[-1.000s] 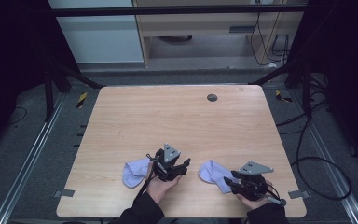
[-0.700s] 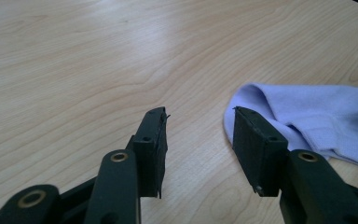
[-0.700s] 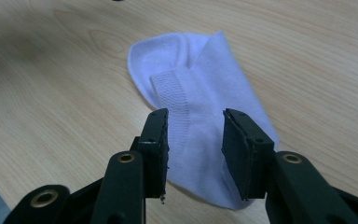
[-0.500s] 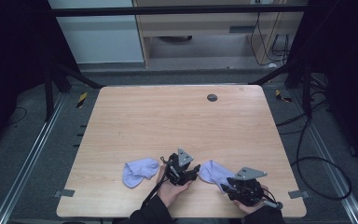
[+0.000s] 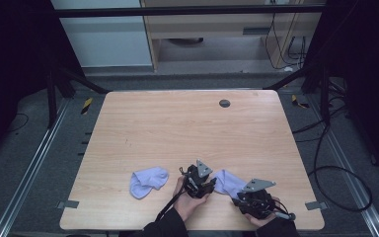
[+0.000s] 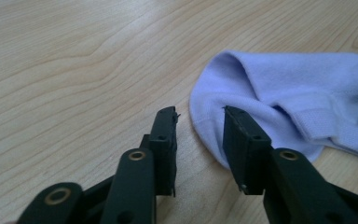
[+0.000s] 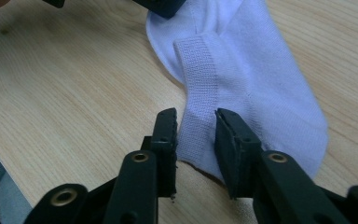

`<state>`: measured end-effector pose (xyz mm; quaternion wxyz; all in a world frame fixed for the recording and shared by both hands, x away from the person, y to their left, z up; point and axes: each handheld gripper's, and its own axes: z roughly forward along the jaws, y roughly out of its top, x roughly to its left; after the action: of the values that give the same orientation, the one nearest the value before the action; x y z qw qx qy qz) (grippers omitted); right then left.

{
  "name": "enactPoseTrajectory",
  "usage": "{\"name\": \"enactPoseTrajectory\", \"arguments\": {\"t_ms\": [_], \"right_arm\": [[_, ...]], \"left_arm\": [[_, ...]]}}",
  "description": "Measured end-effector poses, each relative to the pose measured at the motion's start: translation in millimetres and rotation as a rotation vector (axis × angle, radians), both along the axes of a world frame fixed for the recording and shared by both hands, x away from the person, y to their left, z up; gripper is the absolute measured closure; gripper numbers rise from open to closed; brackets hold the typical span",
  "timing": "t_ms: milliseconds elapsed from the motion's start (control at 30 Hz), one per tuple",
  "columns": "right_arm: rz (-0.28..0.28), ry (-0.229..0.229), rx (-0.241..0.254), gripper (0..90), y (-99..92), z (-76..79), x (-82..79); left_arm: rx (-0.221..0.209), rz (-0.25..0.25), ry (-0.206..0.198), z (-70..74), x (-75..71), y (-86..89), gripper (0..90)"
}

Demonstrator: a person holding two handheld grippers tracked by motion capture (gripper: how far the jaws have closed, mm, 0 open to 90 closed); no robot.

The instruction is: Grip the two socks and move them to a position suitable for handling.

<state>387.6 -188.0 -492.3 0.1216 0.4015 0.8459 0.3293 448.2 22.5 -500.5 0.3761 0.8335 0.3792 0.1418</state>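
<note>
On light wooden table (image 5: 187,133), dark room, grey floor (image 5: 34,163)

A lab: framed wooden table (image 5: 187,133), floor cables (image 5: 325,163), dark curtains.

Two pale lilac socks lie on one bench (image 5: 177,128): one sock (image 5: 149,180) toward seven o'clock, the other sock (image 5: 229,181) toward five o'clock. Two hand-held grippers work there, the left hand-held gripper (image 5: 208,185) and the right hand-held gripper (image 5: 240,198). One dark round disc (image 5: 224,103) sits at twelve o'clock.
</note>
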Motion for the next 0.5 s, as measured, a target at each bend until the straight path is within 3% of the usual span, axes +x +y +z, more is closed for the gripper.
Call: {"name": "enactPoseTrajectory", "arguments": {"t_ms": [200,367,500], "right_arm": [[-0.01,0.017,0.008,80.5,-1.4,0.1,1.7],[-0.018,0.027,0.015,84.2,-0.8,1.1,2.3],[-0.024,-0.004,0.07,84.6,-4.0,7.9,0.8]], "left_arm": [[-0.002,0.003,0.006,-0.7,-0.1,-1.1,76.1],[-0.002,-0.005,0.015,-0.3,-0.2,-1.8,85.4],[0.005,-0.015,0.016,0.9,-0.1,-2.9,88.3]]}}
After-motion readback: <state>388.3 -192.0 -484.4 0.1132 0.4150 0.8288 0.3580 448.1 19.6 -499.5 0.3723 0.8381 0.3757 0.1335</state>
